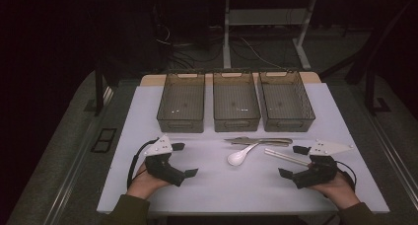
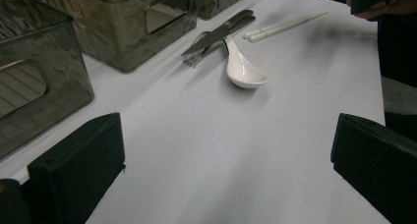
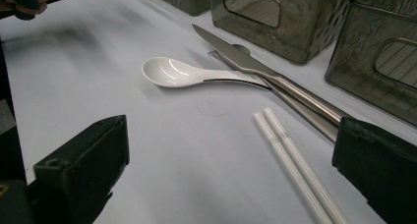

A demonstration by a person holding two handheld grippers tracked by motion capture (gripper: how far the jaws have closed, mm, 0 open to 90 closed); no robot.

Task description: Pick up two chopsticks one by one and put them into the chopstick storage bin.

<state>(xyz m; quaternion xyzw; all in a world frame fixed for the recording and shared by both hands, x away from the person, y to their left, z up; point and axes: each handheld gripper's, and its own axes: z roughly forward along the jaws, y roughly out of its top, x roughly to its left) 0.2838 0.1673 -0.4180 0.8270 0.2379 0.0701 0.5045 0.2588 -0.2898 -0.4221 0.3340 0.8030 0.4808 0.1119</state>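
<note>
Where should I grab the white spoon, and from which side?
Take the white spoon by its bowl end, coming straight down with the left gripper, jaws across the bowl. Its handle runs under the knife and fork, so probably only the bowl lies free on the table.

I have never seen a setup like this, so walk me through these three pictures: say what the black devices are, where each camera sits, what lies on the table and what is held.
A person sits at a white table and holds a black hand-held two-jaw tool in each hand: the left gripper and the right gripper. The high view looks down from above the person's side. The other two pictures come from cameras riding on each gripper, looking out between its own black jaws.

At the far side stand three smoky translucent plastic bins in a row. In front of them lie a white ceramic soup spoon, a steel knife and a steel fork lying together, and a pair of white chopsticks.

Both grippers are open and hold nothing.
</note>
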